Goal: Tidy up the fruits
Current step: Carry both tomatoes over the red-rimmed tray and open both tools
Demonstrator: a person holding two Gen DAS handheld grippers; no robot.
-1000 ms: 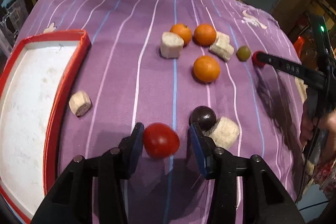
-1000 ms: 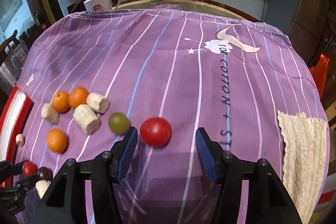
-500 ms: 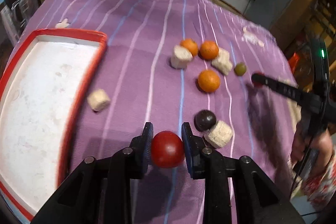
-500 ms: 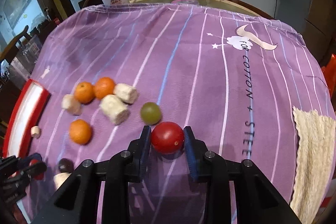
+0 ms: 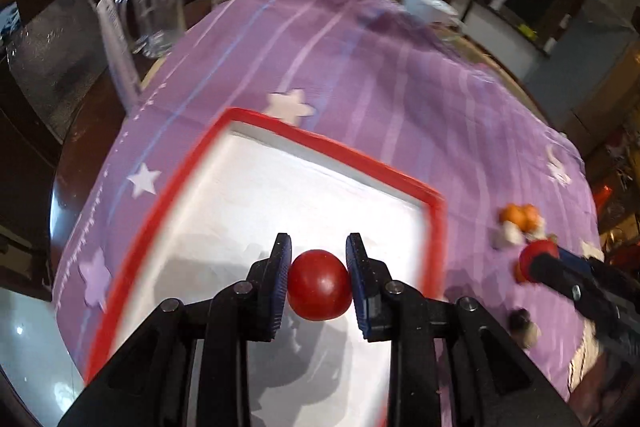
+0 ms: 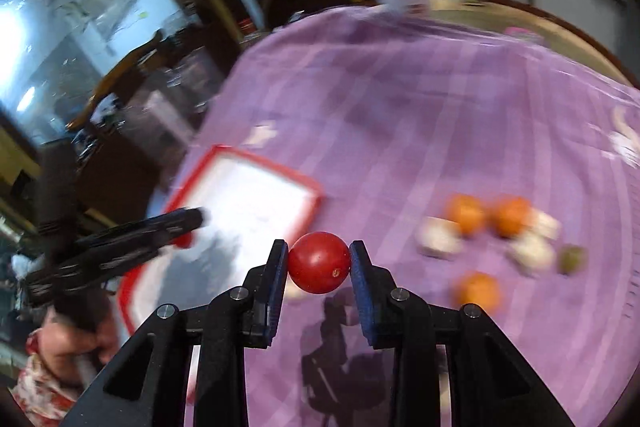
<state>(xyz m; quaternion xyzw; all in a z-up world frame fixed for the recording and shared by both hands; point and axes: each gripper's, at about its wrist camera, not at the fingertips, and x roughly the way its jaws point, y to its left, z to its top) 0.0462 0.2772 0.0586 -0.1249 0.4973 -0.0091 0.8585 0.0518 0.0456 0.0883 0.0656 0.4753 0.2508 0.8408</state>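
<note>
My left gripper (image 5: 318, 281) is shut on a red tomato (image 5: 319, 286) and hangs over the white floor of the red-rimmed tray (image 5: 432, 223). My right gripper (image 6: 319, 263) is shut on a second red tomato (image 6: 319, 267), held above the purple cloth just right of the tray (image 6: 308, 187). Each gripper shows in the other's view: the right gripper (image 5: 538, 259) with its tomato at the right edge, the left gripper (image 6: 196, 221) over the tray's near part. Oranges (image 6: 510, 215), pale banana pieces (image 6: 438, 237) and a green fruit (image 6: 572, 259) lie blurred on the cloth at the right.
A purple striped tablecloth (image 5: 400, 87) covers the round table. A white cup (image 5: 428, 5) stands at its far edge, and a glass mug (image 5: 154, 11) stands off the cloth to the left. A dark fruit and a banana piece (image 5: 526, 329) lie right of the tray. A person's hand (image 6: 68, 343) holds the left gripper.
Both grippers closed on their red tomatoes, lifted them off the cloth and swung left toward the tray. The left one now hangs over the tray's floor.
</note>
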